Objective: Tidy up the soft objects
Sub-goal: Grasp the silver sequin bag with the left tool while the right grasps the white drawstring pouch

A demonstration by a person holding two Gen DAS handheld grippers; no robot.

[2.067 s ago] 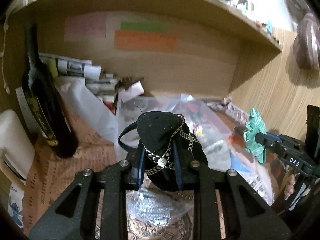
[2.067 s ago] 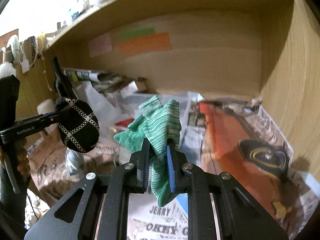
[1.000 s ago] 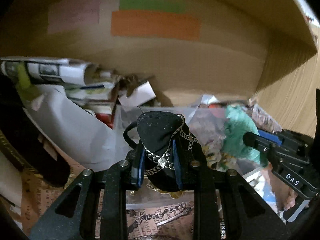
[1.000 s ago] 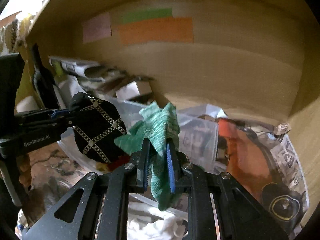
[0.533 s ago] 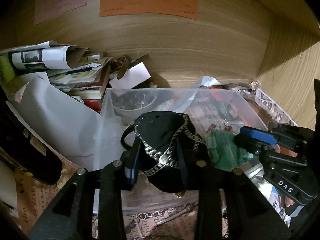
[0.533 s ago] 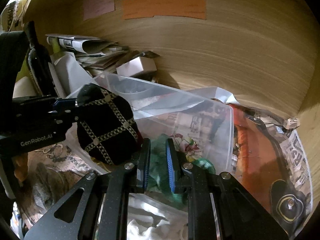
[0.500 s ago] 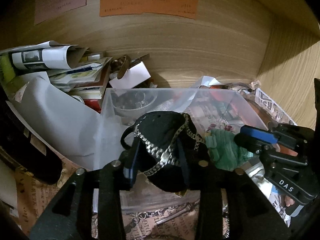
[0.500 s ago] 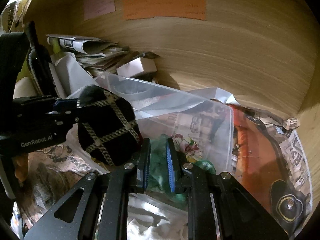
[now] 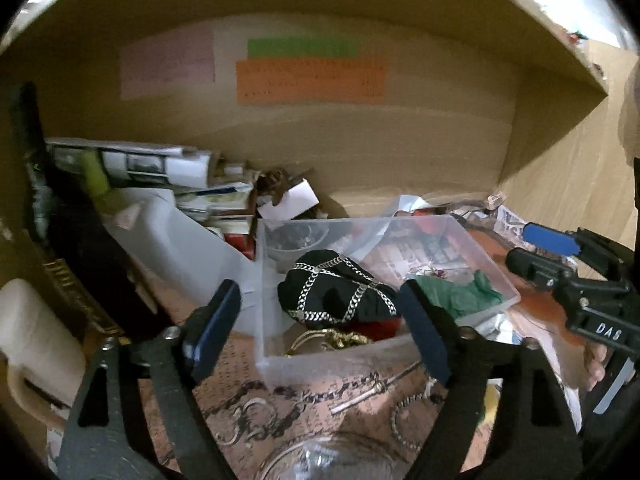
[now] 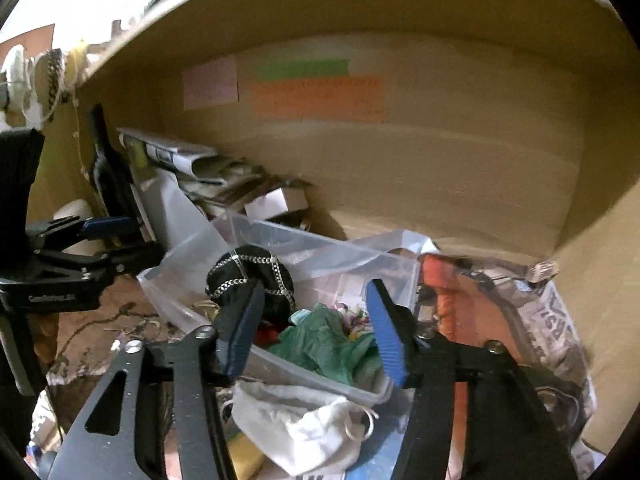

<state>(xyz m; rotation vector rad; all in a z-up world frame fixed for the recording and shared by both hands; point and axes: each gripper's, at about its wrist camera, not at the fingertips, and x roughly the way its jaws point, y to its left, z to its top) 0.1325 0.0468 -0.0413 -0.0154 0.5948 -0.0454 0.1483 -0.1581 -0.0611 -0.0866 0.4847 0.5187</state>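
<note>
A clear plastic bin [image 9: 276,354] [image 10: 320,250] stands on the shelf floor. A black pouch with silver chains [image 9: 334,294] [image 10: 250,276] lies inside it at the left. A green knitted cloth [image 9: 456,294] [image 10: 324,344] lies inside at the right. My left gripper [image 9: 320,330] is open and empty, just in front of the bin over the pouch. My right gripper [image 10: 314,328] is open and empty, above the green cloth. Each gripper also shows in the other's view: right gripper [image 9: 560,256], left gripper [image 10: 108,240].
A dark bottle [image 9: 60,216] stands at the left with a white mug [image 9: 32,344] near it. Papers and small boxes [image 9: 192,184] pile up behind the bin. A white drawstring bag [image 10: 304,428] lies in front of it. Newspaper [image 10: 520,320] lines the shelf at right.
Both grippers lowered their items into the bin, opened and pulled back. The black pouch and the green cloth now lie in the bin.
</note>
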